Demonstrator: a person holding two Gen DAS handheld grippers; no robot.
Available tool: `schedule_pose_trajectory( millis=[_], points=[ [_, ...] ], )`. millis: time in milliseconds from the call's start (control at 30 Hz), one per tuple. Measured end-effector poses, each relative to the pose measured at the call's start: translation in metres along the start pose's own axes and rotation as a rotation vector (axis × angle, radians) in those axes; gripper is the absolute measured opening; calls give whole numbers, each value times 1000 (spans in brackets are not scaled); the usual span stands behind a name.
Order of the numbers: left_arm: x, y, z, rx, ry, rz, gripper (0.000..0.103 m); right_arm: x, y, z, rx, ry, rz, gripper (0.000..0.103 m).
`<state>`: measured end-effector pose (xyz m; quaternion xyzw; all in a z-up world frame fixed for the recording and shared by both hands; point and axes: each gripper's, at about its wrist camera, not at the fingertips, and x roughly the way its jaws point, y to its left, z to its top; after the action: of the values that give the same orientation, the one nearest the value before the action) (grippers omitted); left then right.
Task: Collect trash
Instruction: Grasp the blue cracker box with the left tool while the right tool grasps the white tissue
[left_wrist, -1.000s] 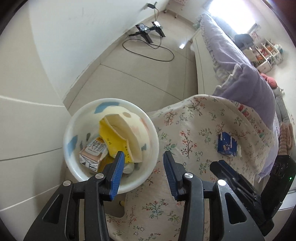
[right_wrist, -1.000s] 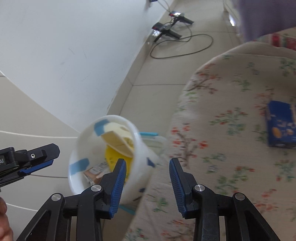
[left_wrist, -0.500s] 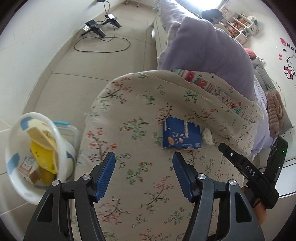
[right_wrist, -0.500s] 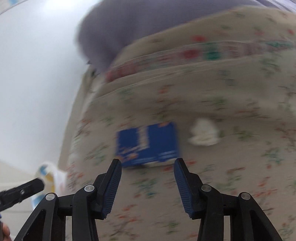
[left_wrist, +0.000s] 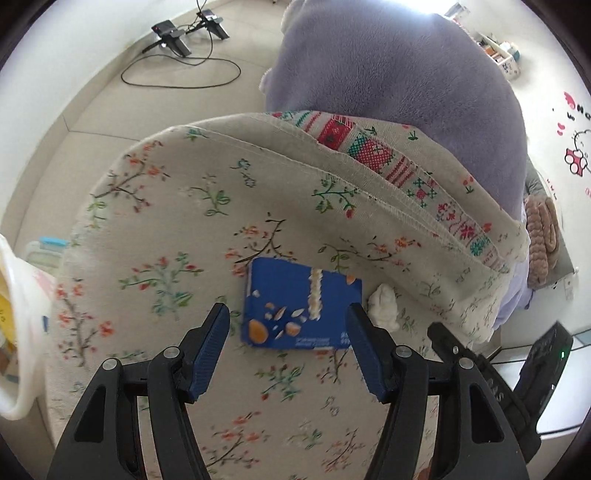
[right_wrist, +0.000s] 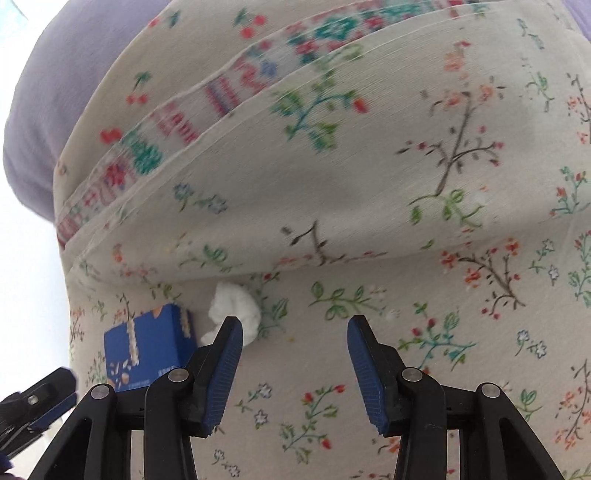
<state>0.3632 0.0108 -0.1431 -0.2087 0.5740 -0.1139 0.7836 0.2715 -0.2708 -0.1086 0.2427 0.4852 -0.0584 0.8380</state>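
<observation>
A flat blue snack box (left_wrist: 301, 304) lies on the floral cover (left_wrist: 166, 240), with a crumpled white tissue (left_wrist: 384, 304) just to its right. My left gripper (left_wrist: 287, 308) hovers over the box, open, with the box framed between its blue pads and nothing touching them. In the right wrist view the tissue (right_wrist: 234, 304) sits at the tip of the left finger, and the blue box (right_wrist: 147, 343) lies further left. My right gripper (right_wrist: 294, 320) is open over bare floral cloth. The white trash bin (left_wrist: 22, 332), with wrappers inside, shows at the left edge.
A purple blanket (left_wrist: 388, 74) is heaped behind the cover's folded, patterned hem (left_wrist: 369, 155). Black stands and a looped cable (left_wrist: 177, 37) lie on the tiled floor beyond. A blue-lidded container (left_wrist: 48, 247) stands beside the bin. The right gripper's tip (left_wrist: 454, 350) is close beside the left gripper.
Both grippers swung away from the trash bin to the right, onto the floral cover. The left jaws widened. The blue box came between the left fingers, and the tissue reached the right gripper's left finger.
</observation>
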Motion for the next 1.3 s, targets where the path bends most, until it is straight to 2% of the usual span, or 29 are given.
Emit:
schedule_pose_trajectory(
  millis=[200,400,467,533,567,600,667,700,800,967,1000,1167,1300],
  points=[
    [24,2,5,-112,22,-33,72,-6,-19,7,27,-13,14,52],
    [34,7,12,-186,-14,-19,73,-8,-19,4,12,12,44,52],
    [37,-6,11,-118,-24,13,75,-6,-19,1,11,17,62,52],
    [44,-25,5,4,-8,62,75,-5,-20,1,4,19,66,53],
    [46,-33,1,66,-11,112,70,-4,-20,2,-5,19,62,54],
    [47,-39,-2,110,-25,149,58,-3,-20,2,-14,18,58,54],
    [49,-41,-3,125,-23,137,36,-2,-21,3,-18,17,56,56],
    [49,-38,-1,109,-4,110,29,-1,-24,4,-12,21,63,56],
    [46,-35,2,116,2,96,22,5,-30,4,1,39,83,56],
    [32,-31,-1,120,14,50,12,15,-24,3,-49,50,92,56],
    [19,-23,0,126,9,40,0,17,-21,4,-59,48,88,56],
    [-2,-21,-7,158,-20,42,0,19,-5,5,-122,33,74,56],
    [-3,-16,-15,127,16,-55,0,27,4,5,-146,25,57,56]
  ],
)
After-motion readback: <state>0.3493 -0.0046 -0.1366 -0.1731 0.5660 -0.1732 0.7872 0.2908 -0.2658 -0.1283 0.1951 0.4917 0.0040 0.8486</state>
